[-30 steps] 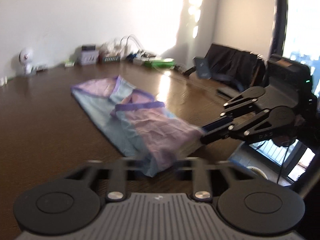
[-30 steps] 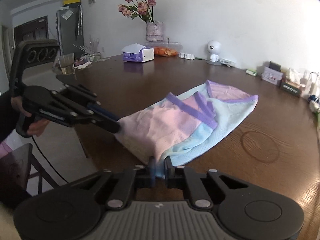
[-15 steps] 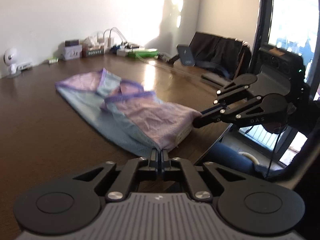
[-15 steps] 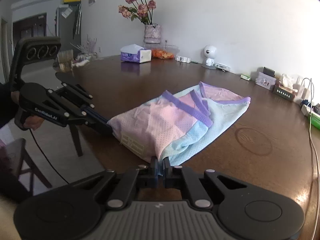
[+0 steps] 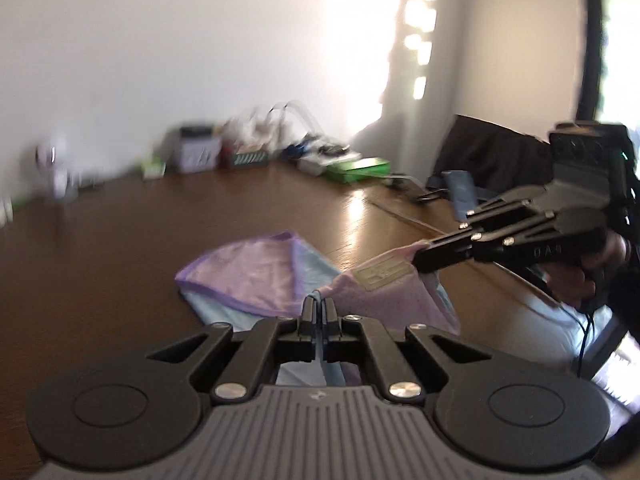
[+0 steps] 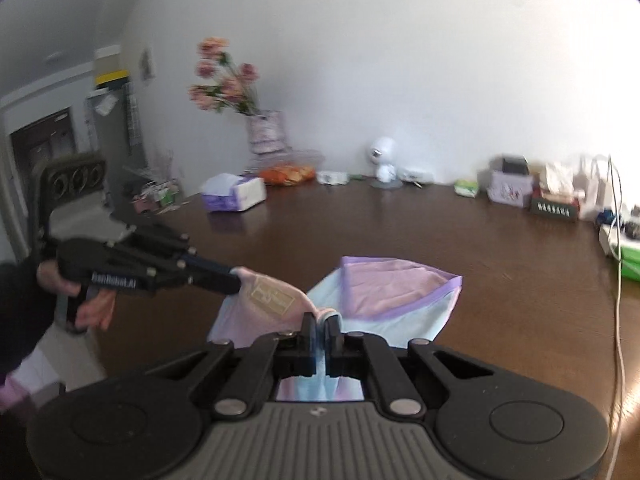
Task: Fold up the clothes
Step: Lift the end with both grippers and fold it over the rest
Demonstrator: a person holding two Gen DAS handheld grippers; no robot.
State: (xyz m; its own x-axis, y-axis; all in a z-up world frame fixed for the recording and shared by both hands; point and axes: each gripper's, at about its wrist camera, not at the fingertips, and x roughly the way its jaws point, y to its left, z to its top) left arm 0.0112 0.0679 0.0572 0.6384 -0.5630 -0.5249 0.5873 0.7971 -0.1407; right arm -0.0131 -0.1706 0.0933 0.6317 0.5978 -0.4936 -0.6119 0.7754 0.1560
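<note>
A pink, light-blue and purple-trimmed garment (image 5: 256, 276) lies on the dark wooden table (image 5: 100, 264), its near end lifted off the surface. My left gripper (image 5: 319, 304) is shut on one corner of the lifted hem. My right gripper (image 6: 320, 322) is shut on the other corner, and it shows in the left wrist view (image 5: 424, 258) pinching the hem beside a beige label (image 5: 384, 272). The left gripper shows in the right wrist view (image 6: 236, 282) holding the same edge. The garment's far end (image 6: 400, 288) rests flat on the table.
A vase of pink flowers (image 6: 264, 132), a tissue box (image 6: 234, 196), a small white robot figure (image 6: 384, 160) and several boxes and cables (image 6: 552, 196) line the table's far edge. A green item (image 5: 360, 168) and a dark chair (image 5: 492, 160) stand at the right.
Both grippers have lifted the near hem off the table and carried it forward over the garment toward the far end. The left gripper, open one second ago, closed on the hem.
</note>
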